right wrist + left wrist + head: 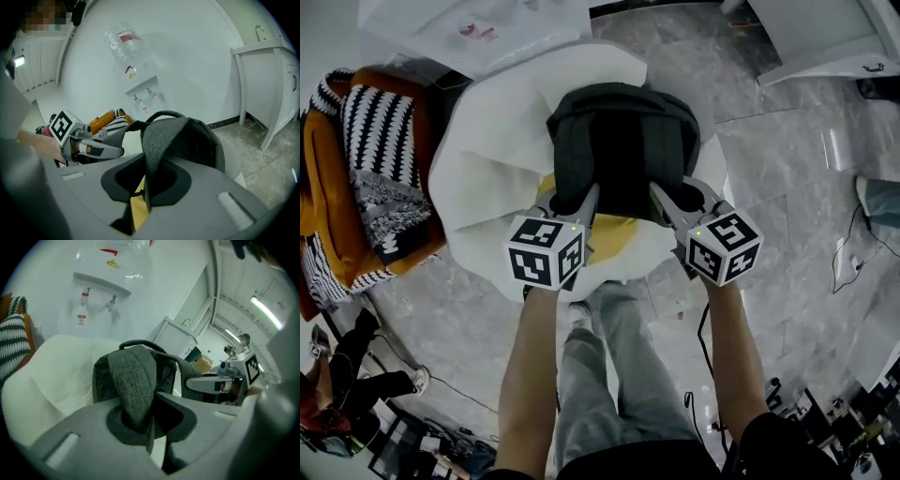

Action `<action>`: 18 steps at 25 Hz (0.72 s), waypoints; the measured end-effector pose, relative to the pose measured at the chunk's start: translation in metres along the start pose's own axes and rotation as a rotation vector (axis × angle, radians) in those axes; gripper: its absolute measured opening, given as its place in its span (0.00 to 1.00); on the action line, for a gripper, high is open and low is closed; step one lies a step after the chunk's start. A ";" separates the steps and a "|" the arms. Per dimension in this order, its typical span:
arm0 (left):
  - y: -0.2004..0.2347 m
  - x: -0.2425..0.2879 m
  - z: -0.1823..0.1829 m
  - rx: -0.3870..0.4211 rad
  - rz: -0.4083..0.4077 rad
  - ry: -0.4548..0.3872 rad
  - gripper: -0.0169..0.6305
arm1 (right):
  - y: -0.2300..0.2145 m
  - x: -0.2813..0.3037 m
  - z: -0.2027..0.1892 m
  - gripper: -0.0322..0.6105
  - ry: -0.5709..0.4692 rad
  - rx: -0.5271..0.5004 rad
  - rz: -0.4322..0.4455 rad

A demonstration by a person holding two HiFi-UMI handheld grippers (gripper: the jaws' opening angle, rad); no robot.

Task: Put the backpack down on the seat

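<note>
My head camera looks steeply down from above, taking in the white seat (487,159) and the backpack (623,141) from a little way off. The camera on my left gripper (581,199) sits close behind its jaws, facing over the backpack toward a water dispenser (99,289) against the wall (42,291). The camera on my right gripper (664,195) faces the same way. Each gripper view catches the other gripper at its edge. All three views share the backpack.

A dark backpack (623,150) shows over the white-draped seat (492,164) — the left gripper (581,201) and the right gripper (666,199) each clamp its near edge.
</note>
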State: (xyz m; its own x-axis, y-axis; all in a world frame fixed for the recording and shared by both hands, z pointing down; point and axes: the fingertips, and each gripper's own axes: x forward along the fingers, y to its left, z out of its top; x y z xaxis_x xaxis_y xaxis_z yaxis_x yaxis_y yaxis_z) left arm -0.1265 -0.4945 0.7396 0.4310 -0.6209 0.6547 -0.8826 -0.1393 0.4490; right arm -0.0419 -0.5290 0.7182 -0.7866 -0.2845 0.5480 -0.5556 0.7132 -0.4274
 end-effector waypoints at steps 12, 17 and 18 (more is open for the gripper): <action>0.025 0.034 -0.040 -0.058 0.038 -0.016 0.08 | -0.033 0.028 -0.041 0.11 -0.021 0.069 -0.110; 0.047 0.061 -0.059 -0.055 0.056 0.003 0.08 | -0.053 0.040 -0.048 0.12 -0.031 0.036 -0.139; 0.051 0.066 -0.062 -0.057 0.058 0.006 0.08 | -0.056 0.042 -0.050 0.11 -0.031 0.023 -0.140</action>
State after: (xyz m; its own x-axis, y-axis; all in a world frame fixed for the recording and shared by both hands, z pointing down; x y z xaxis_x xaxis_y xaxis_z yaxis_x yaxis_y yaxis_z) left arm -0.1312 -0.4948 0.8436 0.3810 -0.6222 0.6839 -0.8939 -0.0590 0.4443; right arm -0.0303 -0.5492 0.8010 -0.7088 -0.4002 0.5810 -0.6662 0.6506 -0.3646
